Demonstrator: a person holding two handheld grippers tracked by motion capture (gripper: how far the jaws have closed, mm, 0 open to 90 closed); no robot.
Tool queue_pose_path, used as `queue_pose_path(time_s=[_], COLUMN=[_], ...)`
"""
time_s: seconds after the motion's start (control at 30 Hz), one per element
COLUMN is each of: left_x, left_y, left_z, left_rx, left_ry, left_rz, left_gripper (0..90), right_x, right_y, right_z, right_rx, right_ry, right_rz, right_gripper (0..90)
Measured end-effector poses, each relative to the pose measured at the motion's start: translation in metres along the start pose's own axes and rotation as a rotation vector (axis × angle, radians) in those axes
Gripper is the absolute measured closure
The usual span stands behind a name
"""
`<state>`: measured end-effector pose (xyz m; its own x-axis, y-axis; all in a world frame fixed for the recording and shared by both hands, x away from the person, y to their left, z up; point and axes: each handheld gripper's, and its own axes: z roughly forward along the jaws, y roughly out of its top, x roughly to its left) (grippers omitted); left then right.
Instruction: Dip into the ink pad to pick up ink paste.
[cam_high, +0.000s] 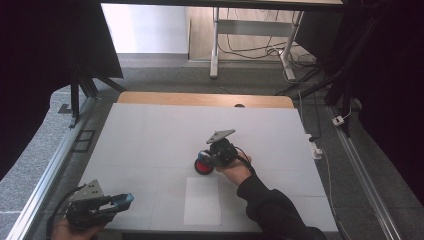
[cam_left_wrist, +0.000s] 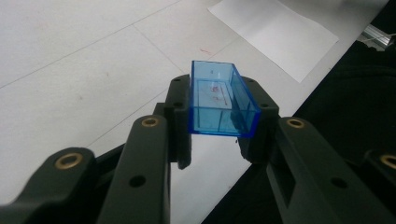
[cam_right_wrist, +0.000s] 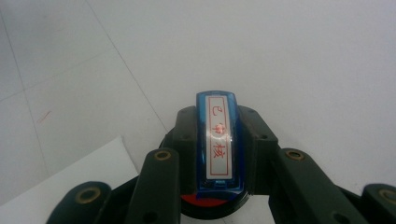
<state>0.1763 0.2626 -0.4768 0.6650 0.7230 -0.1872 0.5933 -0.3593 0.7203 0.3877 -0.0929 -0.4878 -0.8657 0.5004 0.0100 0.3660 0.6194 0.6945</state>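
My left gripper sits at the table's near left corner, shut on a clear blue plastic cap, an open rectangular box held between the jaws; the cap shows as a blue spot at the tips. My right gripper is near the table's middle, shut on a blue stamp whose top label carries red characters. Under the stamp lies a round red ink pad in a black case, its red edge showing below the jaws. A sleeved arm comes in from the bottom right.
A white sheet of paper lies on the white table just in front of the ink pad. A wooden strip edges the table's far side. Metal rails run along both sides, with cables on the floor at the right.
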Motion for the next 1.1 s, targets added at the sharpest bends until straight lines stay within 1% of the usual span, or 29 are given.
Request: queue_pose_path(time_s=[0.17,0.23,0.37,0.5,0.53,0.63,0.8,0.87,0.97,1.1], left_x=[0.001,0.001,0.001,0.001,0.001,0.002,0.001,0.002,0.002,0.002], left_y=[0.000,0.000,0.000,0.000,0.000,0.000,0.000,0.000,0.000,0.000], left_z=[-0.001,-0.001,-0.001,-0.001,-0.001,-0.001,-0.001,-0.001,-0.001,-0.001], left_rx=[0.000,-0.001,-0.002,-0.003,-0.005,-0.007,-0.006,-0.006,-0.006,-0.007], left_ry=[-0.002,-0.001,-0.001,-0.003,-0.002,-0.007,-0.007,-0.008,-0.008,-0.009], left_rz=[-0.001,-0.002,-0.005,-0.007,-0.008,-0.012,-0.013,-0.015,-0.015,-0.016], left_gripper=[67.5,67.5,67.5,67.4,67.4,67.5,67.4,67.4,67.4,67.4], right_x=[0.001,0.001,0.004,0.007,0.008,0.010,0.013,0.015,0.018,0.023], right_y=[0.001,0.002,0.002,0.003,0.003,0.002,0.001,0.000,0.000,-0.002], right_z=[-0.004,-0.007,-0.014,-0.021,-0.024,-0.031,-0.042,-0.046,-0.051,-0.057], right_rx=[-0.025,-0.034,-0.044,-0.059,-0.056,-0.075,-0.096,-0.102,-0.116,-0.118], right_ry=[-0.003,0.008,0.023,0.044,0.046,0.060,0.075,0.075,0.092,0.103], right_rz=[-0.001,0.006,0.004,-0.009,-0.021,-0.022,-0.002,-0.002,0.006,0.001], right_gripper=[70.9,70.9,70.9,70.9,70.9,70.9,70.9,70.9,70.9,70.9])
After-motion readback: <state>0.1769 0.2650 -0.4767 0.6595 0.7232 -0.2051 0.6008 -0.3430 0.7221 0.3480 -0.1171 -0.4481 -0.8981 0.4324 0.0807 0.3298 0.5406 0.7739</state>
